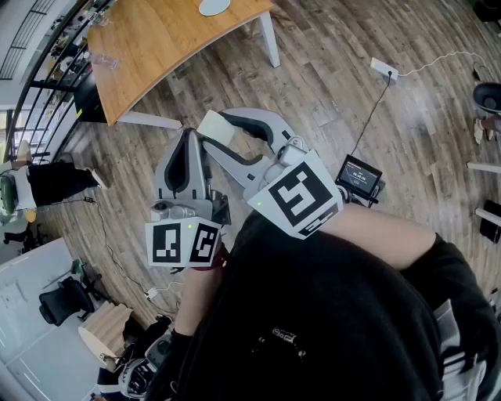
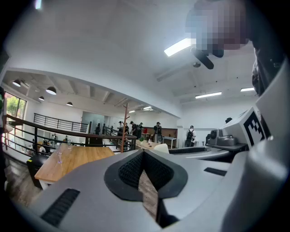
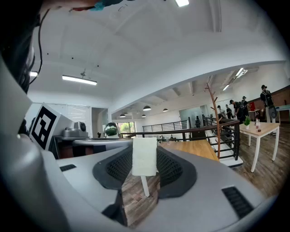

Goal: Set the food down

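Where containers are concerned, a clear glass is recorded standing on the wooden table, which lies at 11 o'clock in the head view. A pale round dish is noted at 12 o'clock on the same table. The contents of neither can be made out.

Both grippers are held close in front of the person's dark-clothed torso, above the plank floor. The left gripper is pointed toward 12 o'clock. Its jaws are seen pressed together at the tips, with nothing between them. The right gripper is angled toward 10 o'clock, and its jaw end is placed just at 1 o'clock of the left jaw tips. A bare forearm is seen behind its marker cube, at 4 o'clock.

The food bar is pinched between the right gripper's pads, clear of the table and floor. It is recorded as a flat, white, rectangular slab with rounded corners and a slightly grainy face. It is held upright in the right gripper view. A thin pale stick is seen projecting from its lower end toward 6 o'clock.
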Tool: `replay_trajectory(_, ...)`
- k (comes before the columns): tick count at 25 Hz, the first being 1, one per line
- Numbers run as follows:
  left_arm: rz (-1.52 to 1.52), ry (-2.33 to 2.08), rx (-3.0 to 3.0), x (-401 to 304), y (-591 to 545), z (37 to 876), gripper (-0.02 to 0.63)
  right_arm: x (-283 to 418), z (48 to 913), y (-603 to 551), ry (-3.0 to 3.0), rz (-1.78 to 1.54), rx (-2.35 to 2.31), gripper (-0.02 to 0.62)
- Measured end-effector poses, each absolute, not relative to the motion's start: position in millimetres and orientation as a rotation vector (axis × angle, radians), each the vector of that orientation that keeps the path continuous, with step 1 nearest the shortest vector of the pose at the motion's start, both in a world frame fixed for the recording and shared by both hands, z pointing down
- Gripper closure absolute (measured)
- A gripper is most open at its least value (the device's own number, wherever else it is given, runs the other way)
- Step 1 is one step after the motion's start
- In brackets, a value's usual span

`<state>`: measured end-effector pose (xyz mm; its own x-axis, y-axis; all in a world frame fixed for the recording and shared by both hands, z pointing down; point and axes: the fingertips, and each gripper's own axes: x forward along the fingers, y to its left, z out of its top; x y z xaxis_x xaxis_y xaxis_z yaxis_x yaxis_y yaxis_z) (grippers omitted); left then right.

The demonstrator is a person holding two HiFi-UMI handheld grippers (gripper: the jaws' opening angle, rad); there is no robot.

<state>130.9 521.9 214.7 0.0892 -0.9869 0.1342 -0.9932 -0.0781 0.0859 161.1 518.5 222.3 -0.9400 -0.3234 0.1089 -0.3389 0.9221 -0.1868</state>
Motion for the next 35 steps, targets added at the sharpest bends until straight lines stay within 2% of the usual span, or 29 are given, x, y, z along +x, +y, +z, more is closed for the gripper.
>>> replay_trajectory(20, 0.189, -2.102, 2.152, 179, 486, 223, 0.603, 209, 240, 483, -3.007, 0.379, 0.505, 0.425)
replay_trajectory(35, 0.177, -2.061, 2.211, 173, 472, 229, 0.603, 203, 247, 471, -2.986, 0.381, 0.578, 0.425)
